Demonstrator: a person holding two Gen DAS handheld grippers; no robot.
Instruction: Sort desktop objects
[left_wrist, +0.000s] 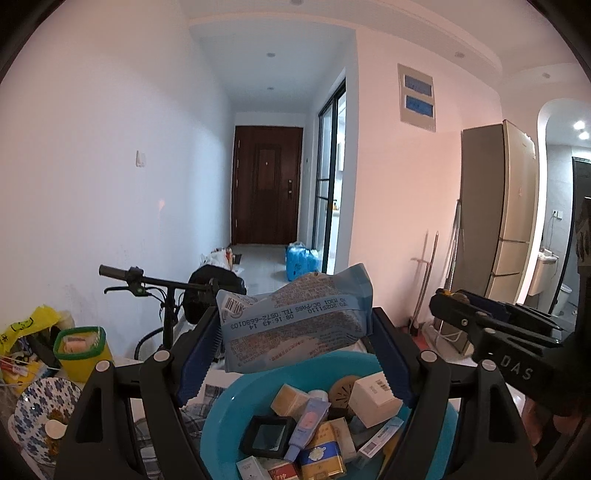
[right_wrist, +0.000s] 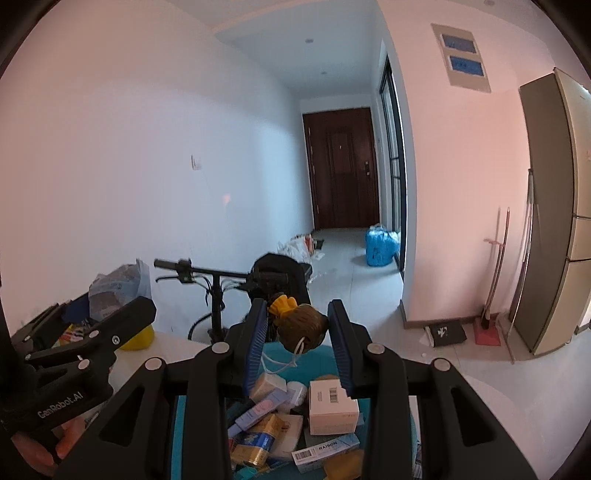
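Observation:
My left gripper (left_wrist: 295, 354) is shut on a blue snack packet (left_wrist: 295, 321) and holds it above a teal basin (left_wrist: 218, 417) filled with several small boxes, tubes and a yellow tin. My right gripper (right_wrist: 299, 339) is shut on a brown toy with a yellow tuft and a white loop (right_wrist: 301, 325), held above the same basin (right_wrist: 325, 363). The right gripper also shows at the right of the left wrist view (left_wrist: 491, 325). The left gripper with the packet shows at the left of the right wrist view (right_wrist: 92, 332).
A yellow tub with a green rim (left_wrist: 79, 349), a yellow bag (left_wrist: 26, 332) and a blue-flowered plate (left_wrist: 40, 413) sit left of the basin. A bicycle (left_wrist: 162, 291) stands behind the table. A fridge (left_wrist: 498, 218) stands to the right.

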